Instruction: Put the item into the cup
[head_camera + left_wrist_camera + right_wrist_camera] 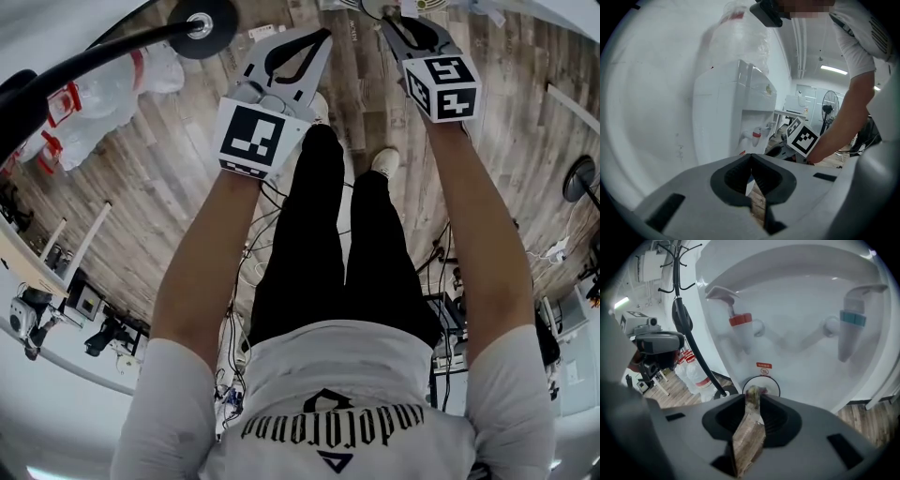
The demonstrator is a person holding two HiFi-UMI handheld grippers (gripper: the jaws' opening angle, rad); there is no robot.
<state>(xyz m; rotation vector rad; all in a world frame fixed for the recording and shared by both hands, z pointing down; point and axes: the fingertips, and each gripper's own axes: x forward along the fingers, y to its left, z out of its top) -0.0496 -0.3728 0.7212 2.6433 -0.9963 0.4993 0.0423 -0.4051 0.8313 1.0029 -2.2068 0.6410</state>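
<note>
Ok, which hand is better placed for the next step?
Right. The right tool grips the crumpled item, lined up with a black-rimmed ring, probably the cup; the left tool is shut and empty.
</note>
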